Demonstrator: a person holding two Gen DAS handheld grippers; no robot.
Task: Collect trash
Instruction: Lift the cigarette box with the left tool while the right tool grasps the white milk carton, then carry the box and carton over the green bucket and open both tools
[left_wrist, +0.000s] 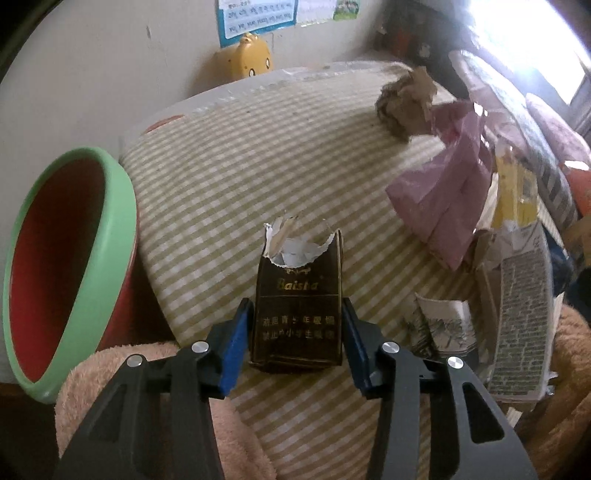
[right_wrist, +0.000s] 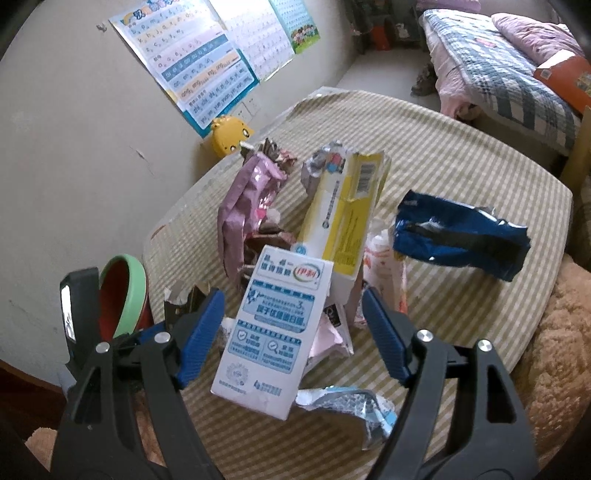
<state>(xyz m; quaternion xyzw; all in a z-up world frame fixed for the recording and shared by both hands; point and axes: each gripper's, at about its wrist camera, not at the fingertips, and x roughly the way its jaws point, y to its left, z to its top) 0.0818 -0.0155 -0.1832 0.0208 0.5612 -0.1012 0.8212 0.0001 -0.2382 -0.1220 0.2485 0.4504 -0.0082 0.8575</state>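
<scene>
Between my left tongs (left_wrist: 297, 332) stands a torn dark cigarette pack (left_wrist: 298, 295), upright on the striped surface (left_wrist: 229, 192). Both blue pads (left_wrist: 236, 339) sit right at its sides, though I cannot tell whether they actually press on it. Just to the left of the surface sits a green-rimmed red bin (left_wrist: 66, 258), tilted with its mouth toward me, and a fuzzy tan blanket (left_wrist: 110, 376) lies under the near edge.

My right tongs (right_wrist: 293, 332) stand wide apart around a white and blue milk carton (right_wrist: 273, 332); the left pad (right_wrist: 201, 332) is close against the carton's edge, while the right pad (right_wrist: 384, 332) is clearly off it, so I am not gripping it. A crumpled silver wrapper (right_wrist: 347, 406) lies just below the carton.

Beyond the carton rises the trash pile: a yellow and white carton (right_wrist: 347, 206) leaning upright, a pink foil wrapper (right_wrist: 240, 206) to its left, and a blue snack bag (right_wrist: 461, 236) lying apart on the right. From the left camera, a ball of crumpled brown paper (left_wrist: 406, 99) rests near the far edge of the surface.

Farther back, a yellow cartoon-faced toy (right_wrist: 229, 136) sits against the wall beneath alphabet posters (right_wrist: 192, 66), and a bed with a plaid quilt (right_wrist: 509, 74) fills the far right corner.
</scene>
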